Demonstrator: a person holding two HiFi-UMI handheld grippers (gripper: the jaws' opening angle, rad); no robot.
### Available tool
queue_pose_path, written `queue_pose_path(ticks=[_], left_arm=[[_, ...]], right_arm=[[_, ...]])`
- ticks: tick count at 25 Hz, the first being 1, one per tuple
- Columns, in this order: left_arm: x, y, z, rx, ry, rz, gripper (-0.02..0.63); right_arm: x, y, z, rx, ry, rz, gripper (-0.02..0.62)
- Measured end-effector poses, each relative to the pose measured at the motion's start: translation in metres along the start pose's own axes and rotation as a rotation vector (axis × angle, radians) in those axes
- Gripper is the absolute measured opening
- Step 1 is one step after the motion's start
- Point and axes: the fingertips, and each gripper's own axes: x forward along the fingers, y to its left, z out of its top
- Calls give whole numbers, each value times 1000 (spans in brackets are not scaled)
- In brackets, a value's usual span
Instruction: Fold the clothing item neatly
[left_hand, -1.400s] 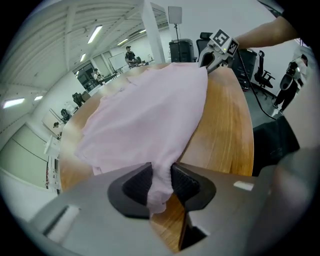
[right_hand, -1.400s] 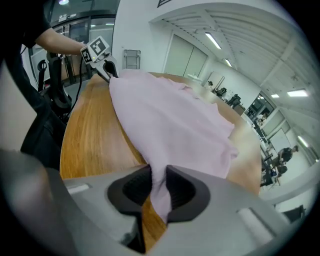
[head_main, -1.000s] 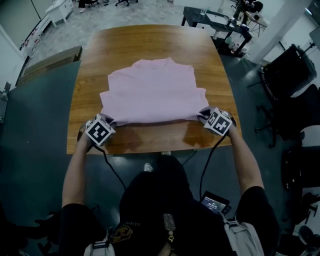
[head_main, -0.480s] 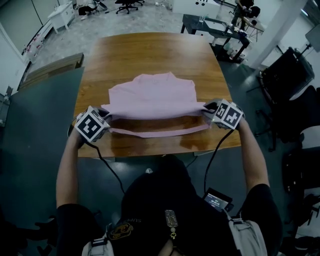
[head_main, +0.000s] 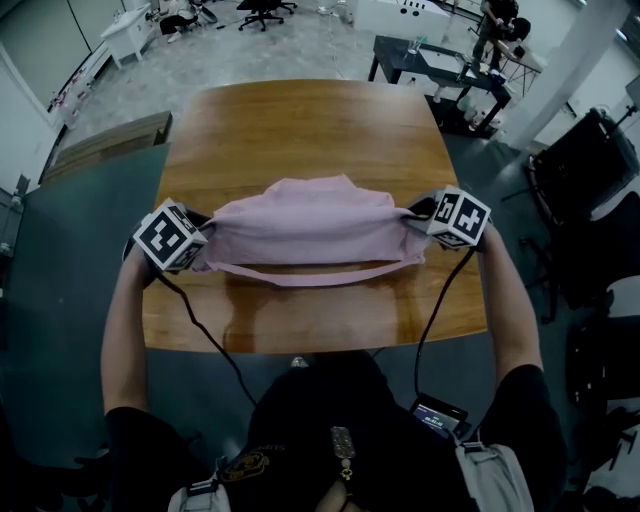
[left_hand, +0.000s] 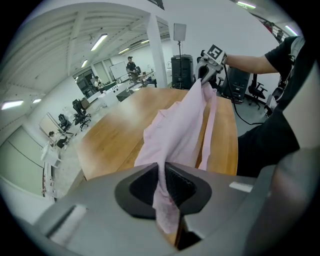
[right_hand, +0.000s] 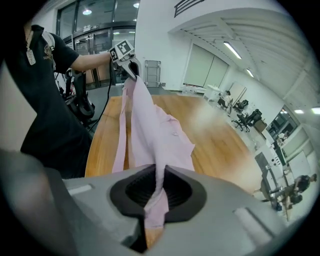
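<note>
- Here the pink shirt (head_main: 310, 225) hangs stretched between the two grippers over the middle of the wooden table (head_main: 300, 120). Its far part rests on the wood, and one loose hem sags in a curve toward the near edge.
- The left gripper (head_main: 203, 243) has its jaws clamped on the shirt's left corner, with cloth bunched between the pads.
- The right gripper (head_main: 415, 222) pinches the right corner the same way.
- Office chairs (head_main: 262, 8) stand beyond the table's far edge.
</note>
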Motion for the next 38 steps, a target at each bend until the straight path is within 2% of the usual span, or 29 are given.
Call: queue_pose_path(ticks=[7, 14, 19, 24, 30, 33, 36, 38], left_arm=[[62, 57, 16, -28, 88, -68, 44], [147, 106, 3, -139, 192, -114, 44], [200, 124, -16, -197, 221, -122, 46], [228, 129, -26, -236, 219, -153, 46], [243, 130, -25, -268, 199, -132, 46], [237, 134, -23, -265, 179, -79, 93], [209, 150, -13, -281, 106, 5, 136], [185, 158, -5, -278, 59, 55, 141]], right_arm=[[46, -70, -2, 49, 6, 121, 35], [120, -129, -12, 96, 61, 217, 35], [169, -154, -21, 155, 78, 257, 37], [194, -162, -30, 230, 59, 302, 37], [203, -170, -32, 239, 49, 273, 38], [196, -173, -30, 249, 20, 233, 65], [172, -187, -25, 261, -28, 135, 124], [157, -195, -27, 239, -22, 52, 126]])
